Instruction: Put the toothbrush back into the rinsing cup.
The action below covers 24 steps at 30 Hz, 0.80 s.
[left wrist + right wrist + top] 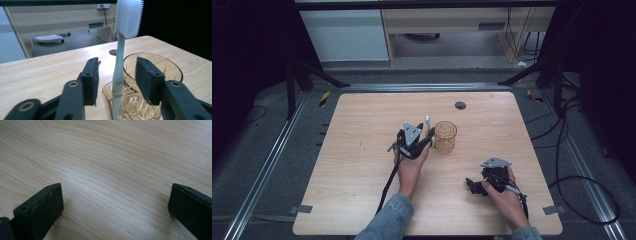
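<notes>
The wooden table [362,165] takes up most of the high view, pale grain with a small dark grommet hole [460,105] near its far edge. Near the middle stands an amber cut-glass tumbler [445,136]. In it a pale toothbrush [119,62] stands upright with its white bristle head on top, handle leaning on the rim nearest the camera in the left gripper view. The left gripper [117,80] sits right at the glass – its jaws stand apart on either side of the handle, pads not touching it. The right gripper [115,205] rests well apart at the near right of the table, jaws spread wide over bare wood – nothing between them.
</notes>
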### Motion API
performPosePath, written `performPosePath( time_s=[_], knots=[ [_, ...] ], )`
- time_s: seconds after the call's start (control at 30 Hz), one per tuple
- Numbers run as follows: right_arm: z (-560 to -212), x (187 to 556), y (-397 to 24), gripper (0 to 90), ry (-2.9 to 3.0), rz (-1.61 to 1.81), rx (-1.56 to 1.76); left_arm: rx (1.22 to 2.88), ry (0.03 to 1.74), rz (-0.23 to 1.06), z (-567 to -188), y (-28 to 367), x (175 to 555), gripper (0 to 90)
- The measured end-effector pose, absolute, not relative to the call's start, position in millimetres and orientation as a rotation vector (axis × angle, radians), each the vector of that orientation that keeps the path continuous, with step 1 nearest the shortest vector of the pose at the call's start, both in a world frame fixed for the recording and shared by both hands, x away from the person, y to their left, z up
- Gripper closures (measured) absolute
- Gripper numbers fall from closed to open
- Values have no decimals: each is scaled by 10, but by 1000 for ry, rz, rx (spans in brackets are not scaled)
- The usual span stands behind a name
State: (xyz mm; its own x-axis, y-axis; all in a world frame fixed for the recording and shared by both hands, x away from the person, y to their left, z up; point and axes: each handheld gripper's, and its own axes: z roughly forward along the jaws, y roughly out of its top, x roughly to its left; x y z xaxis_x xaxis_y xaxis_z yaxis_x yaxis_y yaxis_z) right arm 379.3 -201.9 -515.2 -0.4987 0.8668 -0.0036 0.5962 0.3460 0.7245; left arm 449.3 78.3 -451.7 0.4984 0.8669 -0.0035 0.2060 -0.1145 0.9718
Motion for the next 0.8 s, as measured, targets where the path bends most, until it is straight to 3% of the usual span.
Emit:
performPosePath(
  time_s=[0.8],
  knots=[
    [-5152, 3793, -2019, 4, 2226, 952, 1285, 1726, 887, 704, -4472, 878, 4486, 356]
  ],
)
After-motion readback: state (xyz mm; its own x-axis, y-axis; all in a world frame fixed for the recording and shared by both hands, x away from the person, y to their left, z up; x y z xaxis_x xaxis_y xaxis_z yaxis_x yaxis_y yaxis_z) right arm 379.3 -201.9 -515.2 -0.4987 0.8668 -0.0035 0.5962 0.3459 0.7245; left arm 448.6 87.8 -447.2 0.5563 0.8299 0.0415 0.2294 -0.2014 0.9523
